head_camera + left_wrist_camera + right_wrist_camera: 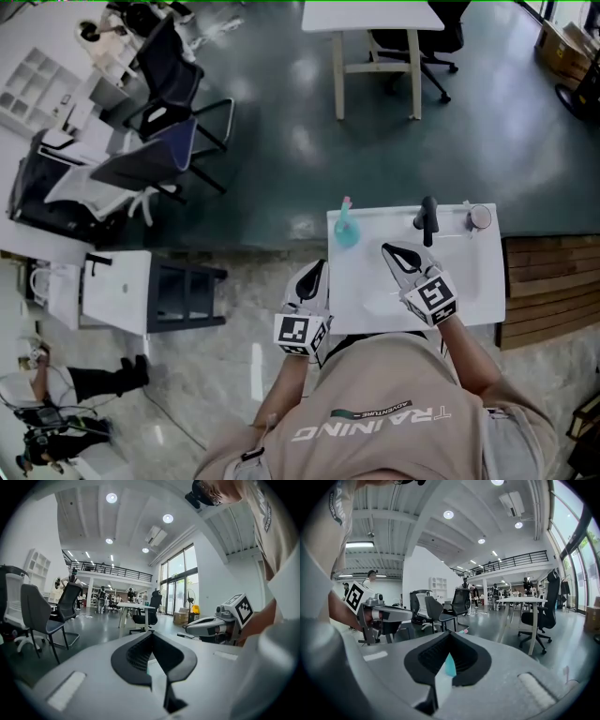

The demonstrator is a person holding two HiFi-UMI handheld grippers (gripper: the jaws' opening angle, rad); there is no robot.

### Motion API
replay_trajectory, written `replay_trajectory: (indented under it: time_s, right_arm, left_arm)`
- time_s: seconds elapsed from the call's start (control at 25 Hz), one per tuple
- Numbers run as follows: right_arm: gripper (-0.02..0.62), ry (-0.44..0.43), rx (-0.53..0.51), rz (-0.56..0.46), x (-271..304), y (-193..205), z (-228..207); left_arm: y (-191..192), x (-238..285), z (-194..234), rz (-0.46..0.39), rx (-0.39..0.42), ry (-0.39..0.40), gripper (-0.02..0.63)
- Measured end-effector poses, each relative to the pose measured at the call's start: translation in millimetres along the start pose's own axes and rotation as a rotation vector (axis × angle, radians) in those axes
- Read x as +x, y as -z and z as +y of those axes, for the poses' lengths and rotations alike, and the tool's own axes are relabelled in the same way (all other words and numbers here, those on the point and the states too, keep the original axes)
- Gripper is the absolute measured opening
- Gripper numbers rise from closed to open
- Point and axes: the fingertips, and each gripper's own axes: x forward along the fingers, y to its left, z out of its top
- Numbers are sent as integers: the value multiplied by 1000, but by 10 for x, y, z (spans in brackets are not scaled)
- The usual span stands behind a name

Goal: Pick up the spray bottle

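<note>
A teal spray bottle (345, 230) with a pink tip stands upright at the far left corner of a small white table (469, 281). My right gripper (387, 248) is over the table, a little right of the bottle and nearer to me, its jaws together and empty. My left gripper (319, 265) hovers at the table's left edge, short of the bottle, and looks shut with nothing in it. In the right gripper view a sliver of the teal bottle (450, 665) shows behind the closed jaws (450, 633), with the left gripper (389, 616) off to the left.
A black upright object (427, 220) and a small round object (479, 217) sit at the table's far edge. Wooden pallets (548, 281) lie to the right, a low white stand (117, 291) to the left. Office chairs (159, 155) and another white table (375, 23) stand farther off.
</note>
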Motion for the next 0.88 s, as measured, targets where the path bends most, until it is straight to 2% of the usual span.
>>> replay_trajectory:
  time_s: [0.28,0.4,0.52,0.64,0.72,0.88]
  right_arm:
    - [5,32,4,-19,107,-36,9]
    - [126,48,30,-28,122,-42,-28]
    - [140,56,29,-19,159,-23,-55]
    - [148,22,34,29,267,96,-32]
    - [187,-15,41,61,373,158,12]
    - [193,-43,-1,96,572,247,43]
  left_arm:
    - [56,-95,107,21,-1,8,18]
    - [48,-124,169,22,-6,7,18]
    - [43,-128,212,21,-11,10,18]
    - [46,-130,256,22,-19,14,18]
    - [57,-138,281,28,-21,16,18]
    - [79,-176,334,40,-21,12,18]
